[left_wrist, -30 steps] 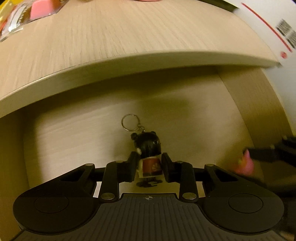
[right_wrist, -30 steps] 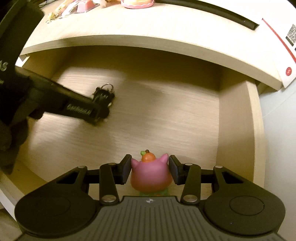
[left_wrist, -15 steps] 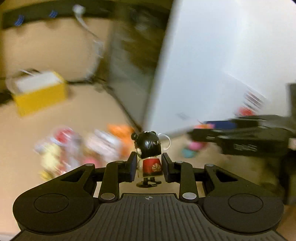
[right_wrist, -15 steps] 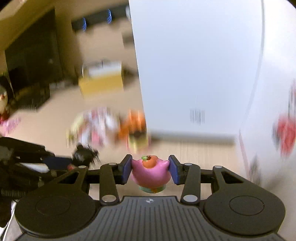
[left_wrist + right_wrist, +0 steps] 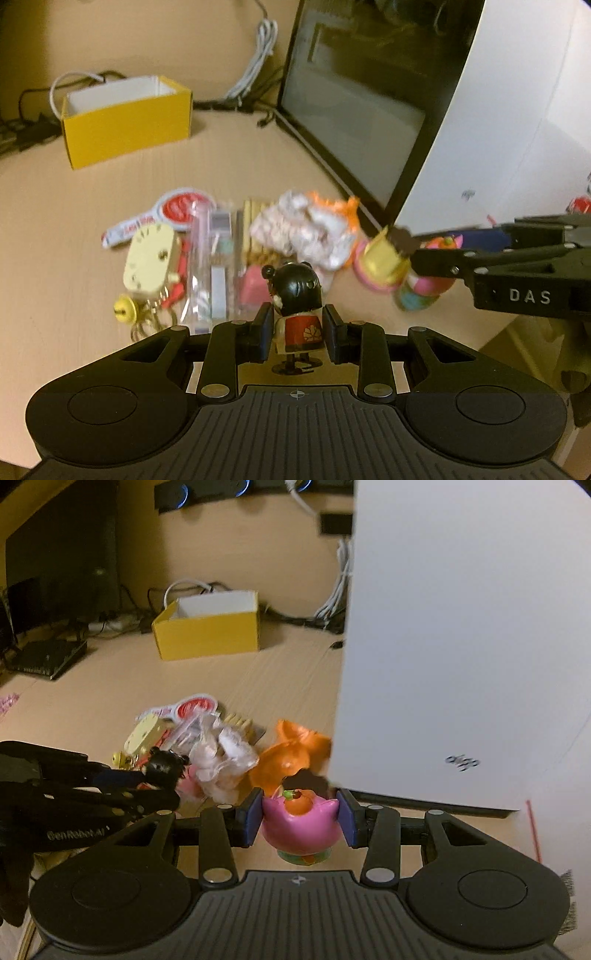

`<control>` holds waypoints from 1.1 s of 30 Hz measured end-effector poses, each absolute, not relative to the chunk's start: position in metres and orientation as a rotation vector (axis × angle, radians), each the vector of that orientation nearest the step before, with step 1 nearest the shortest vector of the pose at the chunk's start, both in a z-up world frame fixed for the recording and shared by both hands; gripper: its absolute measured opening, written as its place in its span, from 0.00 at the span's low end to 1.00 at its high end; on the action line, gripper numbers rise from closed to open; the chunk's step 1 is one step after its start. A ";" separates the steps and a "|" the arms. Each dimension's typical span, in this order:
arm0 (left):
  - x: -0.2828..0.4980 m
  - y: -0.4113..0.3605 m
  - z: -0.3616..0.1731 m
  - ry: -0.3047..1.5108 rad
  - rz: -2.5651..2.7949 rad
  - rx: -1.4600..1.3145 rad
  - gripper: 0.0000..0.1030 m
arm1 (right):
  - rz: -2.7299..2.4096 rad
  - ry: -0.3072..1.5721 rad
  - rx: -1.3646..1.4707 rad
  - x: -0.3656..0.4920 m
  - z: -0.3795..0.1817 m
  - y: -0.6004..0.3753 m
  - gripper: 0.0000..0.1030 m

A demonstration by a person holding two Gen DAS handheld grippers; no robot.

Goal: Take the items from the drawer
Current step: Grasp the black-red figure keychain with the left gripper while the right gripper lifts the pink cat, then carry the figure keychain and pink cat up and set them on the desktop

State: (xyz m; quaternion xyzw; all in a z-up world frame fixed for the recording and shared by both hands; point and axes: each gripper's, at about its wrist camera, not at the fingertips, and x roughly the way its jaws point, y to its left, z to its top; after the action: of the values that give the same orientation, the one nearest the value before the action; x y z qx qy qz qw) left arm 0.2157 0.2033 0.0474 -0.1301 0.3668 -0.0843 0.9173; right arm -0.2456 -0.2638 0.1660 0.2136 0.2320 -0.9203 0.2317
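My left gripper is shut on a small black-headed figurine keychain in a red top, held over the wooden desk top. My right gripper is shut on a pink cat-eared toy with an orange fruit on its head. In the left wrist view the right gripper reaches in from the right with the pink toy near a yellow and pink toy. In the right wrist view the left gripper comes in from the left, holding the figurine. The drawer is out of sight.
A heap of small items lies on the desk: a cream keychain, clear packets, a white plush and an orange toy. A yellow box stands behind. A white box and a dark screen close the right side.
Both grippers rose out of the drawer with their toys and now hang over the desk top beside the heap. The drawer has left both views.
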 end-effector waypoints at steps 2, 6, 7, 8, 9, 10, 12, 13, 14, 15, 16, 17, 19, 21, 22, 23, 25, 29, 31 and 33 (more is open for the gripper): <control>0.211 0.203 0.041 0.771 -0.182 -0.266 0.31 | -2.529 0.656 0.613 -0.250 0.156 -0.268 0.41; 0.207 0.203 0.033 0.768 -0.206 -0.258 0.32 | -2.539 0.707 0.575 -0.247 0.146 -0.270 0.41; 0.207 0.203 0.033 0.771 -0.208 -0.256 0.32 | -2.540 0.719 0.566 -0.246 0.146 -0.272 0.41; 0.208 0.203 0.032 0.770 -0.214 -0.254 0.32 | -2.540 0.731 0.557 -0.245 0.145 -0.274 0.41; 0.208 0.203 0.032 0.767 -0.214 -0.253 0.32 | -2.542 0.741 0.548 -0.244 0.144 -0.275 0.41; 0.210 0.203 0.033 0.764 -0.214 -0.250 0.32 | -2.542 0.744 0.544 -0.244 0.144 -0.274 0.41; 0.211 0.203 0.032 0.760 -0.225 -0.241 0.32 | -2.542 0.749 0.528 -0.245 0.145 -0.278 0.41; 0.213 0.203 0.031 0.763 -0.226 -0.238 0.32 | -2.542 0.753 0.522 -0.246 0.144 -0.279 0.41; 0.214 0.202 0.029 0.768 -0.230 -0.235 0.32 | -2.544 0.761 0.516 -0.247 0.143 -0.281 0.41; 0.215 0.202 0.029 0.763 -0.233 -0.230 0.32 | -2.542 0.767 0.506 -0.247 0.144 -0.281 0.41; 0.215 0.202 0.029 0.761 -0.233 -0.226 0.32 | -2.542 0.775 0.502 -0.247 0.143 -0.283 0.41; 0.215 0.202 0.028 0.760 -0.236 -0.223 0.32 | -2.542 0.781 0.496 -0.248 0.142 -0.284 0.41; 0.216 0.201 0.028 0.760 -0.236 -0.223 0.32 | -2.544 0.790 0.487 -0.248 0.142 -0.285 0.42; 0.217 0.202 0.029 0.759 -0.237 -0.222 0.33 | -2.547 0.800 0.480 -0.250 0.140 -0.287 0.42; 0.218 0.202 0.029 0.759 -0.240 -0.220 0.33 | -2.548 0.806 0.475 -0.250 0.140 -0.288 0.42; 0.219 0.202 0.029 0.760 -0.243 -0.218 0.33 | -2.548 0.810 0.471 -0.251 0.140 -0.288 0.42; 0.221 0.202 0.029 0.759 -0.242 -0.213 0.33 | -2.549 0.814 0.462 -0.251 0.140 -0.289 0.42; 0.223 0.202 0.029 0.756 -0.259 -0.195 0.33 | -2.558 0.816 0.462 -0.256 0.139 -0.291 0.42; 0.223 0.203 0.029 0.758 -0.259 -0.196 0.33 | -2.560 0.800 0.475 -0.259 0.139 -0.291 0.42; 0.222 0.204 0.030 0.763 -0.259 -0.195 0.33 | -2.566 0.785 0.478 -0.259 0.139 -0.289 0.42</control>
State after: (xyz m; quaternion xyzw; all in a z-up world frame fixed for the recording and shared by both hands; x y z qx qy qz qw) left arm 0.2220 0.2039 0.0295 -0.0945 0.3705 -0.1258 0.9154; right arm -0.2588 -0.2889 0.1389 0.1717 0.2818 -0.9211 0.2066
